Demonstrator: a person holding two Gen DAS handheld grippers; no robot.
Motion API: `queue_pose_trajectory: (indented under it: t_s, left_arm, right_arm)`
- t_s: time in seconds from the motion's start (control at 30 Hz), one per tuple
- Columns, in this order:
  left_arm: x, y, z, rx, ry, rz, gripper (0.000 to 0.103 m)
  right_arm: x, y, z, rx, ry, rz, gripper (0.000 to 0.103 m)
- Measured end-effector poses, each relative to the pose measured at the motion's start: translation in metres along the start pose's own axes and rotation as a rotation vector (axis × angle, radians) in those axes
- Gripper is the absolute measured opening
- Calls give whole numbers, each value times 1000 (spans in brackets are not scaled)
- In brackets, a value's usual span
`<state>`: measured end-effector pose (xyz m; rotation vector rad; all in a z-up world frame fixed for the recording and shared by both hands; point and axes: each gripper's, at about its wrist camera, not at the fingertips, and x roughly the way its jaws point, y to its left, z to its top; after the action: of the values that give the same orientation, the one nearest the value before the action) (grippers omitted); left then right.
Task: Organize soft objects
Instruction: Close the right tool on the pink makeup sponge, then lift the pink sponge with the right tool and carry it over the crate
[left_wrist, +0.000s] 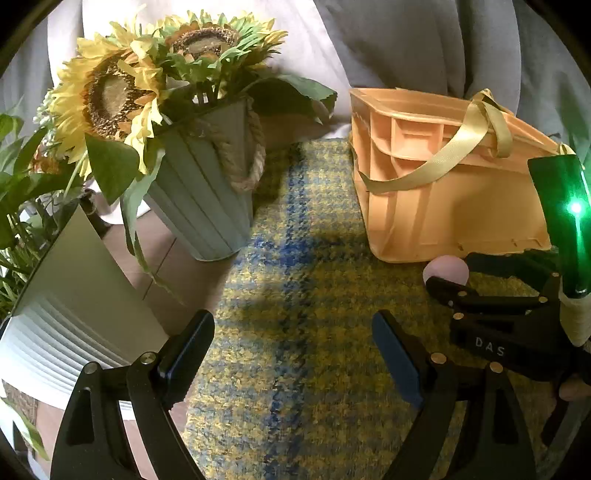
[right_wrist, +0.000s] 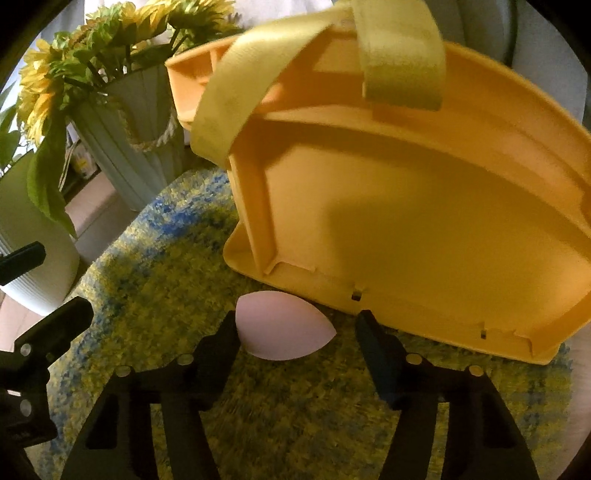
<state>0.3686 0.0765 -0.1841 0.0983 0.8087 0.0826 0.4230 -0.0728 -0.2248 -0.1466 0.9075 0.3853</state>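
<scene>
Reaching for a pink sponge beside an orange basket

Closing in from the near side, the right gripper (right_wrist: 297, 332) points down at a small pink egg-shaped sponge (right_wrist: 280, 326) lying on a yellow and blue mat (right_wrist: 155, 295). The sponge sits between the two fingers but off-centre: it touches the left finger, while a clear gap separates its pointed end from the right finger. The jaws stand partly open and the sponge is not yet squeezed. Its long axis runs across the gripper, pointed tip toward the right finger.

Just beyond the sponge stands the orange basket (right_wrist: 424, 229) with ribbon handles; its lower wall is very near, leaving little room to push forward. Open mat lies on the near side.

The left gripper (left_wrist: 293, 350) hovers over bare mat with wide jaws, holding nothing, well to the left of the sponge. A pale green flower pot (left_wrist: 207, 192) and a white pot (left_wrist: 74, 310) crowd the left edge. The right hand is likely the one to lift.
</scene>
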Motion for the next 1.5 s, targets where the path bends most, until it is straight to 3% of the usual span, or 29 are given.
queue_pose_trajectory:
  t_s: [0.07,0.17,0.73,1.37,1.5]
  left_arm:
    - [0,0,0,-2,-2,-1,88]
    - [-1,1,1,-5,-3,1,88]
    - [-31,-16,11,14,-78,-50,88]
    - [-86,-40,24,50,-217,-71,88]
    - [-99,-40,28,37,-259,-71,92]
  right_arm:
    - [1,1,0,-1,1,7,50]
    - [0,2,0,-9,-5,5,48]
    - [-64,-19,-12,46,-73,-70,48]
    - [-147,-38,-18,129,-207,-144,48]
    - [-162,-39,-17,143,-233,-156,48]
